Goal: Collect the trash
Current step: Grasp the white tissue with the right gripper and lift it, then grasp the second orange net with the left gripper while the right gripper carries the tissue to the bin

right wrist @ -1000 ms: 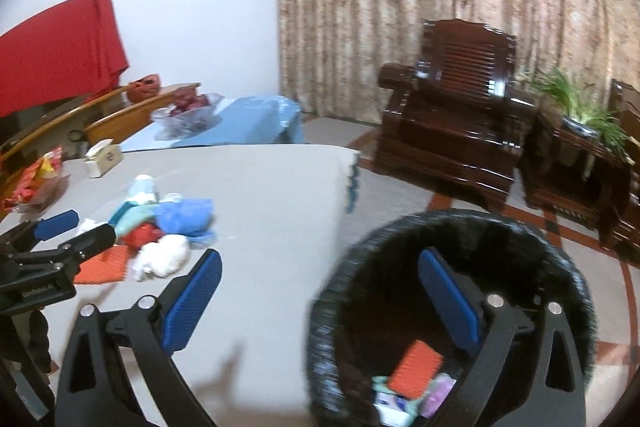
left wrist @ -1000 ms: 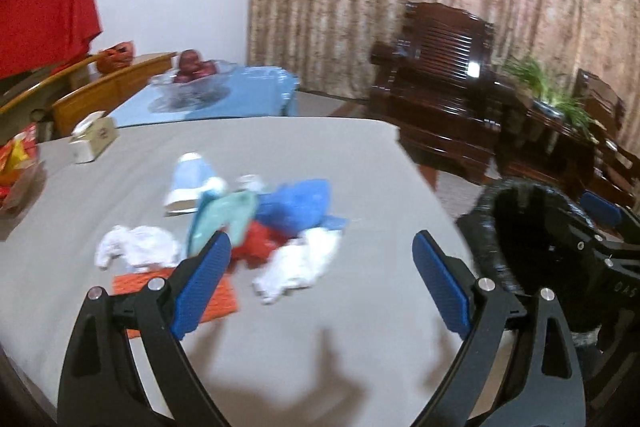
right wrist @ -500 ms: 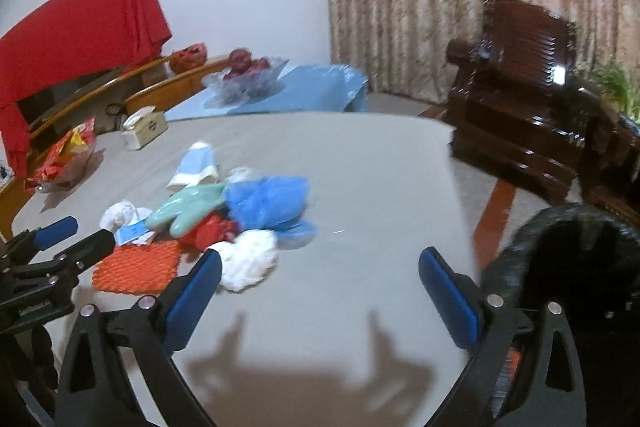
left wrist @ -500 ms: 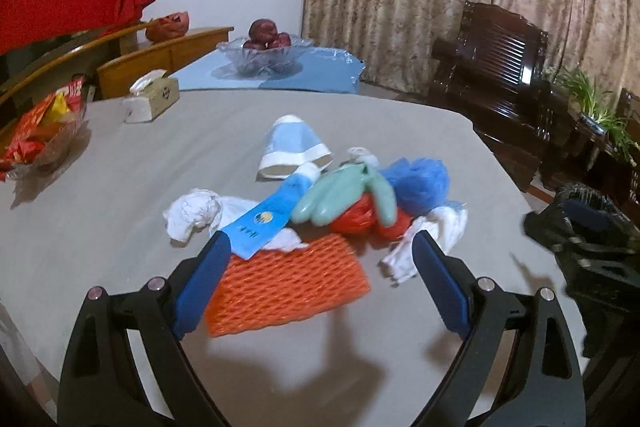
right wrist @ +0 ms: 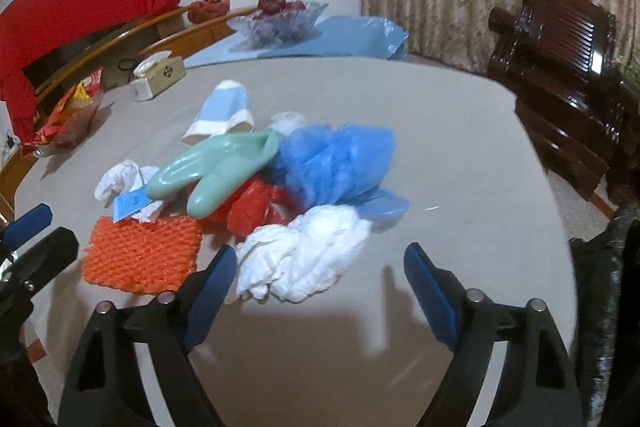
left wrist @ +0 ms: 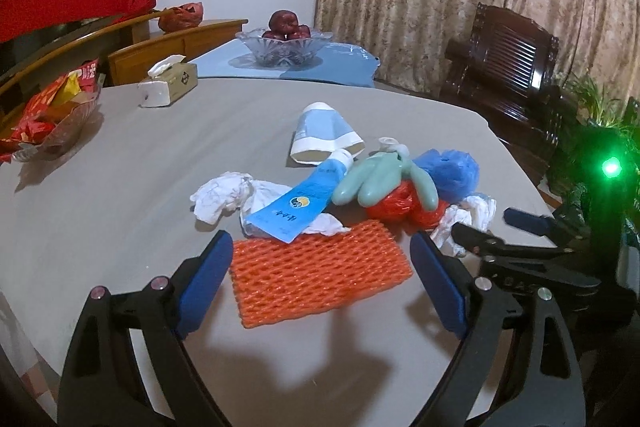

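My left gripper (left wrist: 322, 273) straddles the orange foam net (left wrist: 320, 273), jaws spread and closing. My right gripper (right wrist: 320, 277), closing, frames the white tissue wad (right wrist: 304, 261) mid-table (right wrist: 460, 147) — only this view shows the bin's black rim (right wrist: 608, 307), cut off at right.

Soft, fairly dim indoor light falls from above and behind the cameras, throwing forked shadows of each hand-held gripper onto the grey table (left wrist: 120, 187) just ahead of the fingers. Both fisheye views bow straight lines and go black at the corners. A green lamp (left wrist: 611, 167) flares at the left view's right edge. The right view looks slightly smeared, probably motion blur.
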A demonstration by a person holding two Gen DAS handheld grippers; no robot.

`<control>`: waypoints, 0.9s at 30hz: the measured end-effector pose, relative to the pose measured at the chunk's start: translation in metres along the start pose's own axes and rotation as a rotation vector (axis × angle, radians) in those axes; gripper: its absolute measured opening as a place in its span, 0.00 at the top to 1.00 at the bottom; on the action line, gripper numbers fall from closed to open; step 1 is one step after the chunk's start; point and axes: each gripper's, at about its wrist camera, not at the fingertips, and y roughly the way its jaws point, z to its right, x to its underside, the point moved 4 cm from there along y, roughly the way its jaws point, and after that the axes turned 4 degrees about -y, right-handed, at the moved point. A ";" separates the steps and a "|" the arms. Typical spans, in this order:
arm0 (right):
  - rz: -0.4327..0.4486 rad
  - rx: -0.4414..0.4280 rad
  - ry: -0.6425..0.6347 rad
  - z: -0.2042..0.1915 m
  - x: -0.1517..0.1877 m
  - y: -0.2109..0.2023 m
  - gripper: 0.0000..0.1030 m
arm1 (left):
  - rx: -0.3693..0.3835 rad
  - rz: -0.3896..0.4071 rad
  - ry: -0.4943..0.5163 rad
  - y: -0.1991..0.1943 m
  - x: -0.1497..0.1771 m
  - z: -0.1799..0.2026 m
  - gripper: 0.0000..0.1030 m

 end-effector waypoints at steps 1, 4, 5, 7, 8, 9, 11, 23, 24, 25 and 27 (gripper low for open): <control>-0.016 -0.008 0.001 -0.002 0.001 0.005 0.25 | 0.002 0.000 -0.004 0.000 0.000 -0.001 0.16; -0.057 -0.043 -0.004 -0.007 0.005 0.015 0.47 | 0.008 -0.001 -0.008 0.000 0.002 -0.001 0.17; -0.065 -0.060 -0.005 -0.009 0.006 0.017 0.52 | 0.009 -0.002 -0.009 0.000 0.002 -0.001 0.17; -0.058 -0.074 0.001 -0.008 0.005 0.016 0.59 | 0.012 -0.005 -0.010 0.001 0.003 -0.001 0.17; -0.057 -0.087 0.005 -0.008 0.005 0.015 0.63 | 0.014 -0.006 -0.011 0.001 0.003 0.000 0.18; -0.055 -0.097 0.010 -0.006 0.005 0.014 0.66 | 0.016 -0.009 -0.011 0.002 0.004 0.001 0.18; -0.050 -0.110 0.013 -0.004 0.006 0.012 0.70 | 0.020 -0.011 -0.009 0.002 0.005 0.004 0.19; -0.019 -0.079 0.009 0.017 0.018 -0.019 0.72 | 0.035 -0.065 0.016 0.017 0.020 0.023 0.20; -0.020 -0.075 0.013 0.020 0.019 -0.020 0.72 | 0.034 -0.071 0.015 0.020 0.022 0.023 0.20; -0.020 -0.071 0.017 0.023 0.021 -0.021 0.72 | 0.032 -0.080 0.014 0.023 0.025 0.024 0.20; -0.025 -0.067 0.026 0.028 0.024 -0.021 0.72 | 0.019 -0.103 0.013 0.032 0.029 0.026 0.20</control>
